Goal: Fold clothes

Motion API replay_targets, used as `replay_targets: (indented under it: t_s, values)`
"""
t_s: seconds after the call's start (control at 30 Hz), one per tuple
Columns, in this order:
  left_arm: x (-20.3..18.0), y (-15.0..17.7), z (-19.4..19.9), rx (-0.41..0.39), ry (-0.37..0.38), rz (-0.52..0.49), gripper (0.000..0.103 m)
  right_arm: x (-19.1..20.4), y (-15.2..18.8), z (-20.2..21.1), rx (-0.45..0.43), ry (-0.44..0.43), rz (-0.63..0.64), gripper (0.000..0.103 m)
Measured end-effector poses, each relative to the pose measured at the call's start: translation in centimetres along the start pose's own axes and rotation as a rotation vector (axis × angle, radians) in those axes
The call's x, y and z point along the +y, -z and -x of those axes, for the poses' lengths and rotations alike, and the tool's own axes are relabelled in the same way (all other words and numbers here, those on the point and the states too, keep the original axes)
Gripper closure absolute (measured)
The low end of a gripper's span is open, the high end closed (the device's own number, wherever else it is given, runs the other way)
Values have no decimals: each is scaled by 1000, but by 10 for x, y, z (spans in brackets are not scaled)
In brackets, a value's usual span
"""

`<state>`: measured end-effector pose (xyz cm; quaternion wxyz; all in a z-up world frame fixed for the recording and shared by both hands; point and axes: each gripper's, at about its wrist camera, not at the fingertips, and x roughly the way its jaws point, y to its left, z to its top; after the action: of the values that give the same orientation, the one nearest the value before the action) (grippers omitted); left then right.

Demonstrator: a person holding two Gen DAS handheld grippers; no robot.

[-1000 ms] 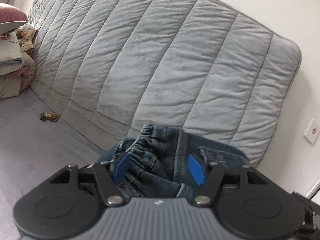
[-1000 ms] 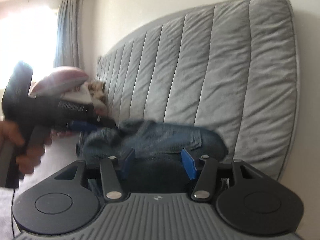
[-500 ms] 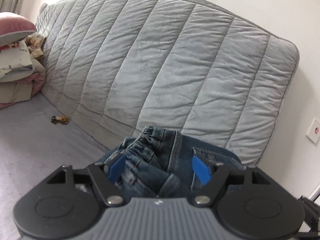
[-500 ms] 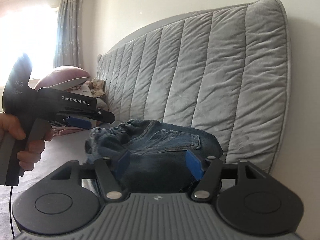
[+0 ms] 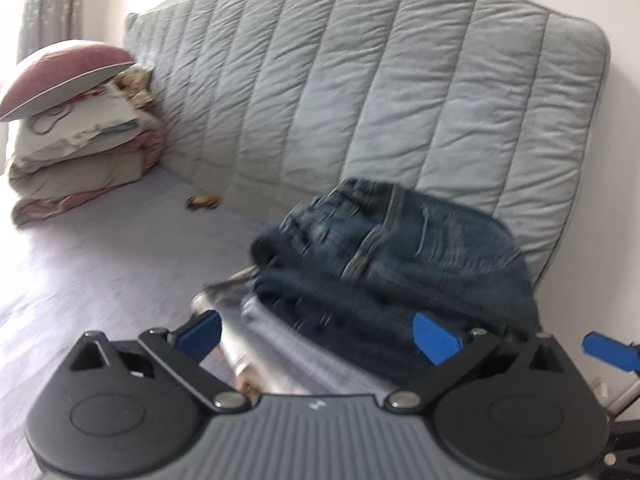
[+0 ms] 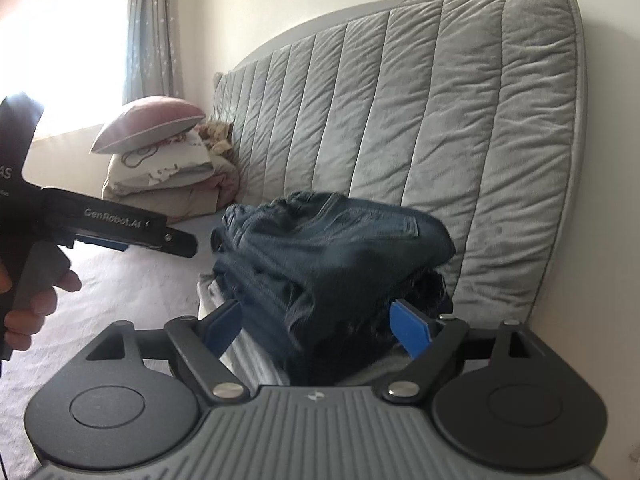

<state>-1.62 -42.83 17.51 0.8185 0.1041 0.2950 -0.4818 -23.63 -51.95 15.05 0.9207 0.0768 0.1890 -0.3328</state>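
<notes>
Jeans [image 5: 400,256], folded in a bundle on the bed against the quilted headboard [image 5: 360,92], are lying straight before us while we are opening both the left gripper [image 5: 318,332] and the right gripper [image 6: 316,326], pads clear of denim.

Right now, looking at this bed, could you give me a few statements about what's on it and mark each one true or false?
1. The folded jeans sit on top of a pile of other folded clothes. True.
2. The jeans lie at the far end of the bed, beside the pillows. False: they rest near the quilted grey headboard, well apart from the pillow stack.
3. A pink pillow tops the stack of bedding. True.
4. The left gripper is clamped on the jeans. False: its jaws are opening and its pads stand clear of the cloth.
5. The bed sheet is bright red. False: it is pale lilac-grey.
</notes>
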Motion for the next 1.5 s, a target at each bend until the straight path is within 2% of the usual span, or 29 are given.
replay_targets:
  t_s: [0.27,0.4,0.63,0.9,1.2,1.5]
  values:
    - [1,41,14,116,-155,23,0,3,17,15,39,28,-35,13]
    - [3,60,22,138,-218,31,0,6,24,22,37,34,-33,1]
    - [10,84,41,138,-290,121,0,11,30,20,116,-7,-81,0]
    - [25,101,61,131,-369,168,0,36,37,20,129,-40,-69,0]
    - [51,123,76,137,-412,212,0,77,43,17,164,-103,-37,0]
    - [105,153,100,138,-515,285,0,149,45,8,194,-223,16,0]
